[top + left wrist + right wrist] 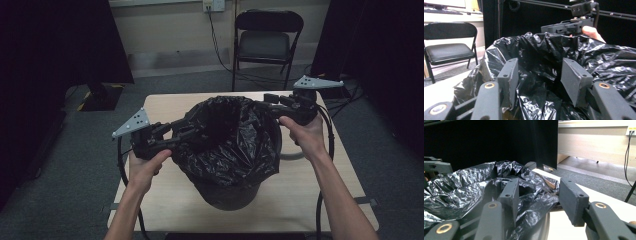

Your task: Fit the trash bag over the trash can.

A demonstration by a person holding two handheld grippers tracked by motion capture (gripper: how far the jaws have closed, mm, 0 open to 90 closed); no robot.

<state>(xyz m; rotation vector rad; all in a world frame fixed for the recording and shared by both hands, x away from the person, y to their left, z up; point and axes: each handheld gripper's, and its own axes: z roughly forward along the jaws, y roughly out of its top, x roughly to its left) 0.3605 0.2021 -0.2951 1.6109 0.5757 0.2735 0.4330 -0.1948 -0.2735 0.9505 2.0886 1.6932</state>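
I see my two forearms coming in from the bottom edge of the high view, angled up and slightly outward toward mid-frame. My left hand (145,167) sits left of centre, wrapped around the left hand-held gripper (192,129), whose jaws point right and a little upward in the frame. My right hand (302,131) is at the upper right of centre, holding the right hand-held gripper (267,101) with its jaws pointing left. In each gripper view the two black jaws rise from the bottom edge with a clear gap between the pads, neither pair pressed together.
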